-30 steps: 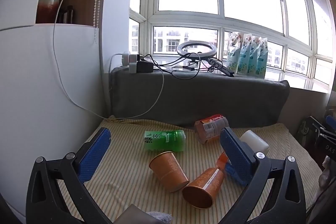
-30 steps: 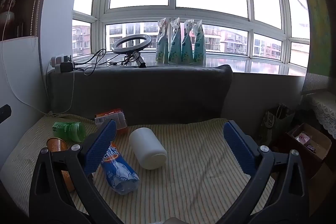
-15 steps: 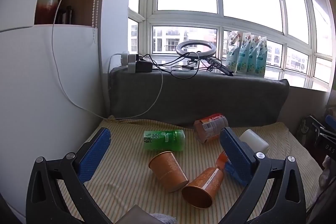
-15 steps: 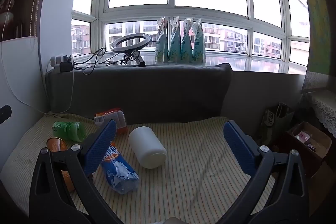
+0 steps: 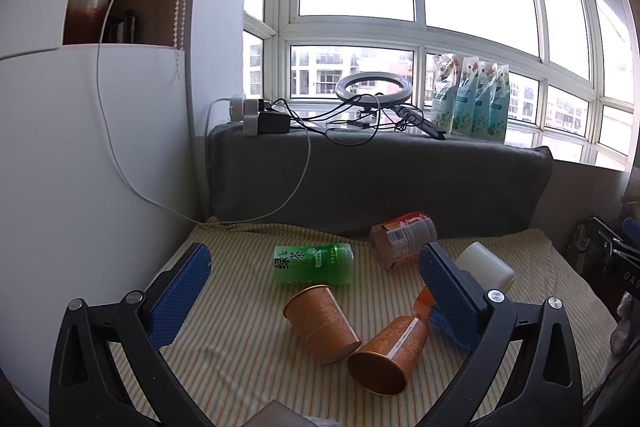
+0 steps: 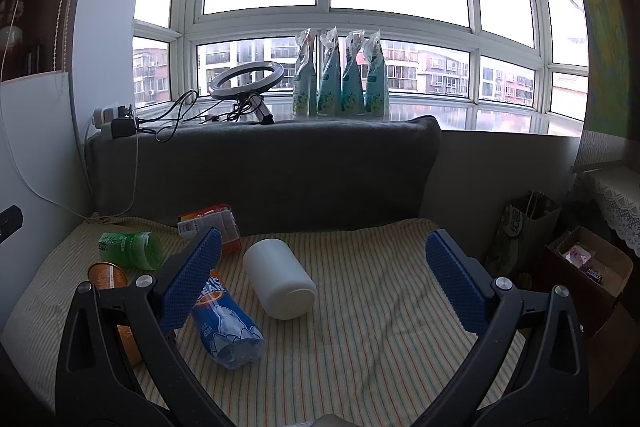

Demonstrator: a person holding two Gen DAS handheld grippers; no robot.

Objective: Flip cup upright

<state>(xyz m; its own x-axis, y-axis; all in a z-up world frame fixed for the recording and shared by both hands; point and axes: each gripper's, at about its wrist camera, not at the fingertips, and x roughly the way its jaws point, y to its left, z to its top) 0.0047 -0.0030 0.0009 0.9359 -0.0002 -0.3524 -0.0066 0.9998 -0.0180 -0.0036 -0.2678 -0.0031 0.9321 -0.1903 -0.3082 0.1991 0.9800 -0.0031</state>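
Observation:
Two orange paper cups lie on the striped cloth. One cup [image 5: 322, 323] is tipped with its base toward the window; the other cup [image 5: 388, 355] lies on its side with its open mouth toward me. My left gripper [image 5: 316, 291] is open and empty, hovering above and short of them. My right gripper [image 6: 324, 279] is open and empty over the cloth's middle. In the right wrist view one orange cup [image 6: 108, 277] shows at the far left, partly hidden by the left finger.
A green tea bottle [image 5: 314, 263], a red-labelled jar [image 5: 402, 239], a white jar [image 6: 280, 279] and a blue bottle [image 6: 226, 323] lie on the cloth. A grey bolster [image 6: 260, 171] backs it. White wall [image 5: 92, 167] at left; boxes [image 6: 588, 267] at right.
The left gripper view has shifted very slightly; the objects have not moved. The right gripper is still. Both stay open.

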